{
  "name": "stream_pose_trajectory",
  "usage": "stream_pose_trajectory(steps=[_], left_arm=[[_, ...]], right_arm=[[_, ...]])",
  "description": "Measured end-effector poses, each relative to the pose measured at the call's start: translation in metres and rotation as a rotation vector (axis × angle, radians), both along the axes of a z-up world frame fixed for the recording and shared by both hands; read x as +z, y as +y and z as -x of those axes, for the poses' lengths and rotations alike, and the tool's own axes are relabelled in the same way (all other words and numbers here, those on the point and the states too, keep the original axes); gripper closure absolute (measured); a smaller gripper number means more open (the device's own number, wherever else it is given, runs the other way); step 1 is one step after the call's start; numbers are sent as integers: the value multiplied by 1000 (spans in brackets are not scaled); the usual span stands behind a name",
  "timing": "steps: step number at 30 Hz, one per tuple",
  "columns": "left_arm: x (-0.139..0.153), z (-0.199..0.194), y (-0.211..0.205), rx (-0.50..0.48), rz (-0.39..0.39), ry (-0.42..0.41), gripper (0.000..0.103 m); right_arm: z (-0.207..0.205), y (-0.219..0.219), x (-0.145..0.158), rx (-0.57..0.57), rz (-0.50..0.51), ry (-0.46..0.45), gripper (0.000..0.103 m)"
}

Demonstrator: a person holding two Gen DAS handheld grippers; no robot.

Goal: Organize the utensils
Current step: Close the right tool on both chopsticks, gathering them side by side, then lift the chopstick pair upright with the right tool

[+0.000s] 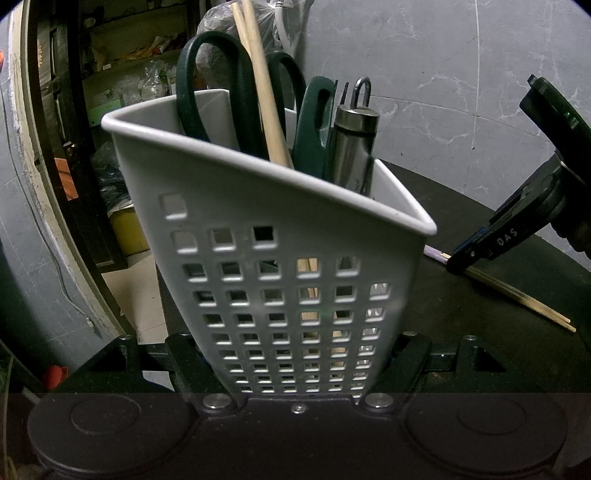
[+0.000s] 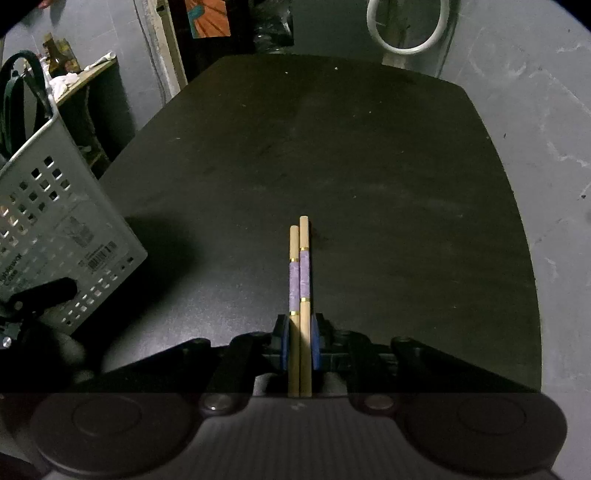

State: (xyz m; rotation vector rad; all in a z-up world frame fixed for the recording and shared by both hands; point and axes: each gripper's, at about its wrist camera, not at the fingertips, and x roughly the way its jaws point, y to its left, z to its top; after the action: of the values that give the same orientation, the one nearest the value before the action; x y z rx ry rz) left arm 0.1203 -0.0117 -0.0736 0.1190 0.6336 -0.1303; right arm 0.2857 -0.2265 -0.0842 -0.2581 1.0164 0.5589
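A white perforated utensil basket (image 1: 258, 206) stands tilted on the dark table (image 2: 332, 147), and my left gripper (image 1: 297, 358) is shut on its lower part, one finger on each side. Inside it are dark green scissors (image 1: 221, 92), wooden sticks (image 1: 264, 92), a green-handled tool (image 1: 314, 122) and a steel-handled utensil (image 1: 354, 147). My right gripper (image 2: 300, 343) is shut on a pair of wooden chopsticks (image 2: 300, 266) with purple bands, their thick ends pointing away over the table. In the left wrist view the same chopsticks (image 1: 517, 299) lie low over the table, right of the basket.
The basket (image 2: 55, 229) is at the table's left edge in the right wrist view. Behind the table are grey marble-like floor, a white ring-shaped object (image 2: 408, 26), and cluttered shelves (image 1: 122, 74) to the left.
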Motion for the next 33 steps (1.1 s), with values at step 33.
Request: stream_pose_trajectory(steps=[33], left_arm=[[-1, -2, 2, -7, 6, 0, 27]], right_arm=[[-4, -20, -5, -26, -156, 50, 90]])
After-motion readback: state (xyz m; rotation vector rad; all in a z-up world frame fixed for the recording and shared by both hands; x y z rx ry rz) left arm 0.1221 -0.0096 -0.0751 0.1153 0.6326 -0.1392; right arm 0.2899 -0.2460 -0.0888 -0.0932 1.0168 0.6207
